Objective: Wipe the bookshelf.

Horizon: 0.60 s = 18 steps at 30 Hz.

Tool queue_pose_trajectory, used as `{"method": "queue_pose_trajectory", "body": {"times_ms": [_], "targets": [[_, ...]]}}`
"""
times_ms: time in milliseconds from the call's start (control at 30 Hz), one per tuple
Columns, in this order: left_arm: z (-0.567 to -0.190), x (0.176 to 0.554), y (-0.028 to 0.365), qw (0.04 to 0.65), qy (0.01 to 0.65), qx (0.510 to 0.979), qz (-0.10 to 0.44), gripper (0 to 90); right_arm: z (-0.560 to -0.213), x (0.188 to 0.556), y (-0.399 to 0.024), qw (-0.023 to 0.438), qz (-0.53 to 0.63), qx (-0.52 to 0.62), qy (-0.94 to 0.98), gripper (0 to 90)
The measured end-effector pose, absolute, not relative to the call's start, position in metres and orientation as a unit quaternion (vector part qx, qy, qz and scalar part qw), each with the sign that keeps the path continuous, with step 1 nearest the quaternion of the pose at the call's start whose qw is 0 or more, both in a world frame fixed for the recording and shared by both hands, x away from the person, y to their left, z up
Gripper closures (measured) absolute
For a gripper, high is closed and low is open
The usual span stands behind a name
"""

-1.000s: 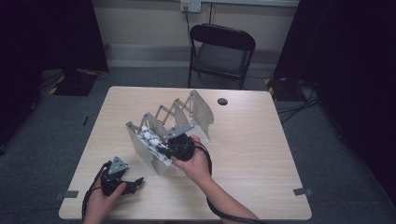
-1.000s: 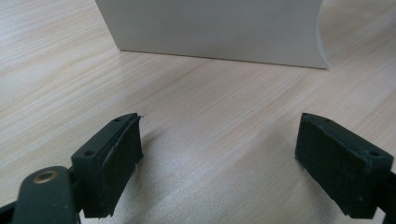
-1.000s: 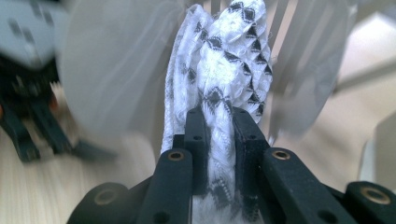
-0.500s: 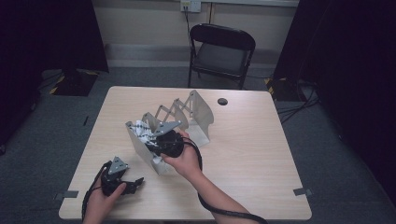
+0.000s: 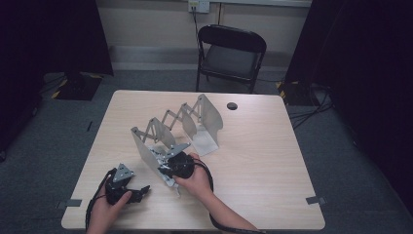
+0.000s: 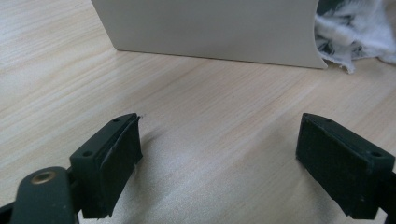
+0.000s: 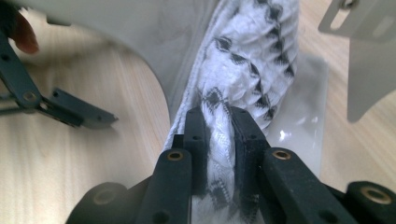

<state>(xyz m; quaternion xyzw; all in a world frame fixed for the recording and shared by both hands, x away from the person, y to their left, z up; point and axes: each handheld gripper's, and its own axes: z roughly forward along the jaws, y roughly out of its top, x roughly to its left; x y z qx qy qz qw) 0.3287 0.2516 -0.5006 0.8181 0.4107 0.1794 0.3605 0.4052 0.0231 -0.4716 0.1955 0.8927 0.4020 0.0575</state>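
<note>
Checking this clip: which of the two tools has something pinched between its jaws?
The right tool: its jaws are closed on a white cloth with black checks beside the metal rack. The left tool rests open on the bare table.

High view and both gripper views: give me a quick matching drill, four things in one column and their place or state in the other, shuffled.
Things:
1. left hand-held gripper
2. right hand-held gripper
3. white patterned cloth
4. folding chair

Place or state:
A. beyond the table's far edge
B. jaws wide apart over bare table, holding nothing
C. pinched between two jaws, lying in the metal rack
D. jaws closed on fabric

Pairs: 1-B, 2-D, 3-C, 4-A
</note>
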Motion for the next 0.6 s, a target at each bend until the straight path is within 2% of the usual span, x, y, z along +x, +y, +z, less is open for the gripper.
{"method": "queue_pose_trajectory", "body": {"times_ms": [267, 433, 600], "targets": [[-0.501, 0.329, 0.252, 0.36, 0.41, 0.818, 0.18, 13.7, -0.476, 0.402, 0.015, 0.068, 0.393, 0.2, 0.895, 75.3], [-0.501, 0.329, 0.252, 0.361, 0.411, 0.818, 0.18, 13.7, -0.47, 0.404, 0.001, 0.079, 0.393, 0.22, 0.889, 60.3], [-0.501, 0.329, 0.252, 0.36, 0.411, 0.818, 0.179, 13.7, -0.464, 0.409, 0.0, 0.085, 0.413, 0.235, 0.876, 50.3]]}}
